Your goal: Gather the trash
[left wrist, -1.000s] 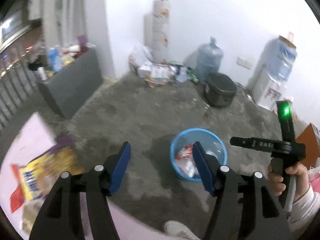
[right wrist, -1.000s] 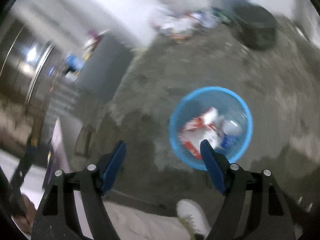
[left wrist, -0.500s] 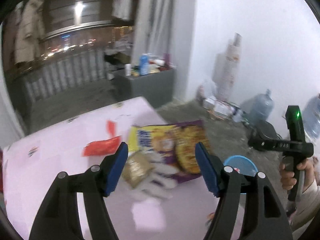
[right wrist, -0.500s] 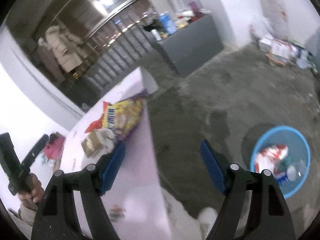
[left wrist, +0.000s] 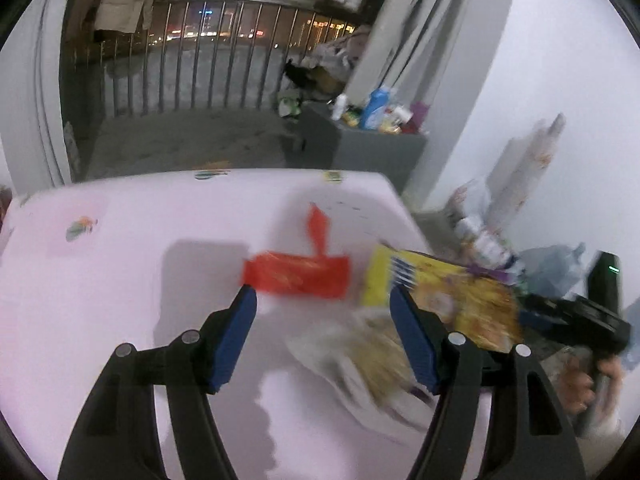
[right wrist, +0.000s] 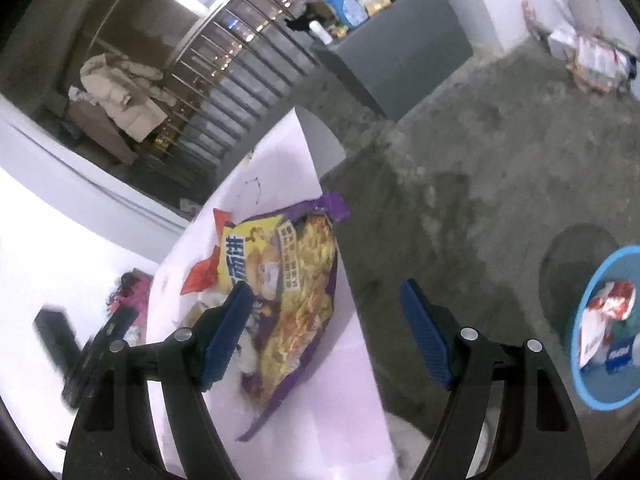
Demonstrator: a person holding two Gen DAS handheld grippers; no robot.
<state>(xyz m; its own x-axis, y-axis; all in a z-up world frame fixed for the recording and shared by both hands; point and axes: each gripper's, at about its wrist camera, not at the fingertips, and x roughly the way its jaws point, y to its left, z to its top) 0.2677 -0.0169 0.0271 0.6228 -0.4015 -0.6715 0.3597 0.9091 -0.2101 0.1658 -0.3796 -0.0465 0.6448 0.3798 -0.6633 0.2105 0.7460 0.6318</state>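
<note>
Seen along the left gripper (left wrist: 322, 312), its blue-padded jaws stand wide apart and grasp nothing above a pale pink table (left wrist: 120, 280). A red wrapper (left wrist: 296, 272) lies flat just ahead of the fingertips, nearer the left finger. A second, narrow red scrap (left wrist: 318, 228) lies just beyond it. Ahead and to the right, a large yellow snack bag (left wrist: 444, 300) rests at the table's right edge, and a blurred, crumpled pale wrapper (left wrist: 360, 360) sits between the fingers, close against the right one. At far right the person's right hand (left wrist: 592, 380) grips the dark handle of the other tool, held upright beside the table.

Seen along the right gripper (right wrist: 326, 294), the jaws are likewise spread and empty, tilted out over the table's edge. The yellow snack bag (right wrist: 296, 288) lies beside and partly behind the left finger, its purple end hanging toward the edge, with the red wrapper (right wrist: 200, 276) peeking out beyond it. Past the right finger, down on the concrete floor (right wrist: 480, 160), a blue basket (right wrist: 576, 336) holds wrappers already collected. A grey cabinet (right wrist: 400, 52) loaded with bottles stands well ahead against the wall.
</note>
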